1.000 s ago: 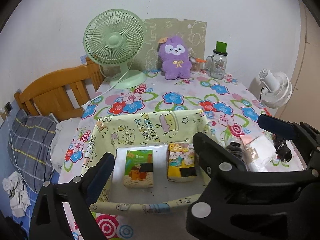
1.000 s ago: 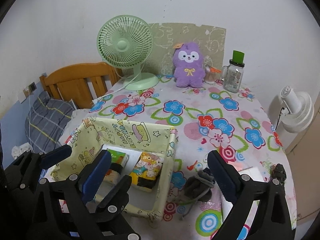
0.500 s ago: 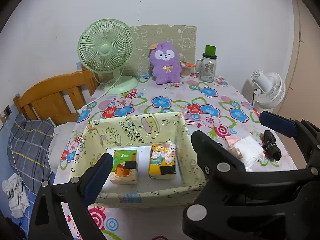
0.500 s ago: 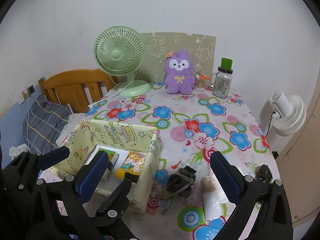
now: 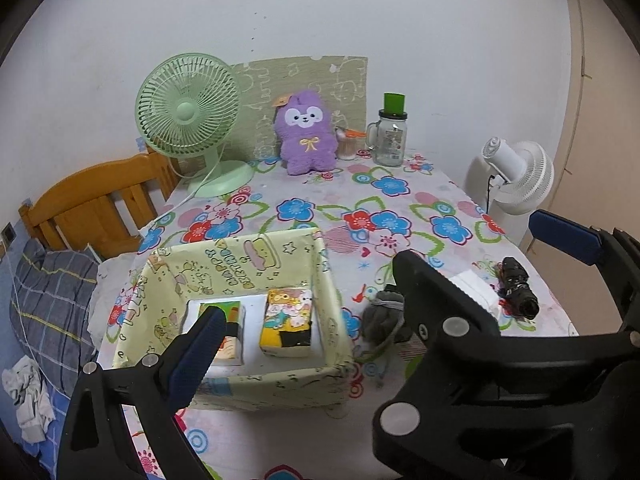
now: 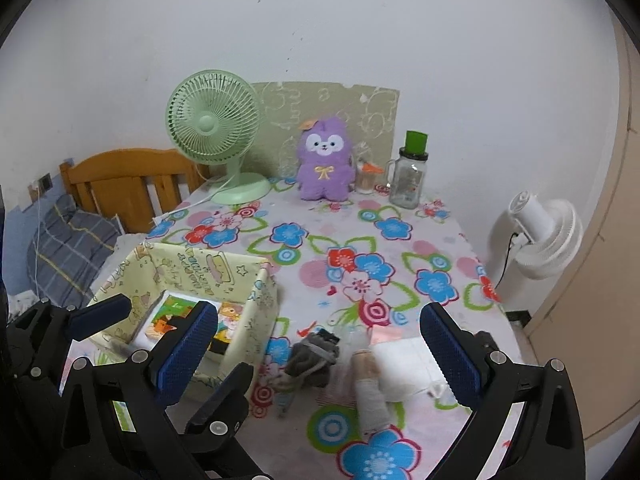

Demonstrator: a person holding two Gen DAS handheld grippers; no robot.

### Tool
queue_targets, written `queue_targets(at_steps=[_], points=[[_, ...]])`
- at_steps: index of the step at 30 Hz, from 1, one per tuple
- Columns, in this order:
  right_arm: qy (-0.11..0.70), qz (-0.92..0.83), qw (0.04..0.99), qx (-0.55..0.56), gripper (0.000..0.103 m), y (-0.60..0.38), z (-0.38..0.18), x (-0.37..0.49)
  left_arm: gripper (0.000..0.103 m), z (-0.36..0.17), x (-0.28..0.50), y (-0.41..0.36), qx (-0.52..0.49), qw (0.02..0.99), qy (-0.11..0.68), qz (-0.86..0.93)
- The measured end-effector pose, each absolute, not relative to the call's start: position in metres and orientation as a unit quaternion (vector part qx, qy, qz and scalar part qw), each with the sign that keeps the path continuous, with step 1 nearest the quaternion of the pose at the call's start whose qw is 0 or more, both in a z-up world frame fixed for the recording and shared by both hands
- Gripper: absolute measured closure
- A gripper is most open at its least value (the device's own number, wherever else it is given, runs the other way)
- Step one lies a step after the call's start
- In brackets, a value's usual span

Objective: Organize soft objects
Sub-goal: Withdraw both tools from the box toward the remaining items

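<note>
Two packs [image 5: 286, 322] lie in the box [image 5: 256, 394]; both the left claw [image 5: 304, 302] and right claw [image 6: 320, 344] gape empty above the worktop [image 6: 320, 240].

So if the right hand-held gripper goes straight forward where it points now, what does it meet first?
Probably the rolled white cloth lying between the open fingers of the right hand-held gripper, with the grey bundle just beside it; depth is hard to judge.

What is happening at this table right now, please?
A person holds two grippers above a flowered table, tidying soft things. The fabric box already holds two tissue packs. A grey sock bundle and rolled white cloths lie beside it. The right gripper is open and empty over them; the left gripper also holds nothing.
</note>
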State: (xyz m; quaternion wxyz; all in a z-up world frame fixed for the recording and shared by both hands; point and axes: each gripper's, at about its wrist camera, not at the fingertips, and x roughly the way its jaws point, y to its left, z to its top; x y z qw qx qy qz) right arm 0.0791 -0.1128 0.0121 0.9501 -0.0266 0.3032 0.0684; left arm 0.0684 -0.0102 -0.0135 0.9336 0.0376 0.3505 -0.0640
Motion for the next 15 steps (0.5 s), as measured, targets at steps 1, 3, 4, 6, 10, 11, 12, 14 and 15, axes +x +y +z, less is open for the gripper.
queue_targets(at_steps=[1,3,4,6,10,11,12,14,15], points=[[0.303,0.067,0.950,-0.025,0.001,-0.116,0.012,0.078,0.003,-0.013,0.067,-0.013,0.039,0.934,0.349,-0.066],[0.302,0.065,0.951,-0.024,0.001,-0.121,0.012,0.075,0.004,-0.013,0.065,-0.017,0.040,0.934,0.348,-0.068],[0.302,0.065,0.951,-0.023,0.001,-0.123,0.012,0.074,0.003,-0.013,0.065,-0.020,0.040,0.934,0.348,-0.069],[0.303,0.063,0.951,-0.020,0.001,-0.127,0.012,0.073,0.003,-0.013,0.063,-0.024,0.041,0.934,0.347,-0.072],[0.305,0.056,0.950,-0.016,0.001,-0.136,0.010,0.070,0.003,-0.014,0.062,-0.034,0.044,0.934,0.346,-0.076],[0.306,0.054,0.950,-0.016,0.001,-0.138,0.009,0.070,0.003,-0.014,0.061,-0.036,0.045,0.934,0.345,-0.078],[0.308,0.050,0.950,-0.016,0.001,-0.141,0.009,0.069,0.004,-0.014,0.061,-0.039,0.047,0.934,0.346,-0.080],[0.309,0.044,0.950,-0.015,0.001,-0.146,0.008,0.068,0.004,-0.014,0.060,-0.045,0.050,0.934,0.345,-0.083],[0.309,0.042,0.950,-0.015,0.001,-0.148,0.008,0.067,0.004,-0.014,0.059,-0.047,0.050,0.934,0.344,-0.085]])
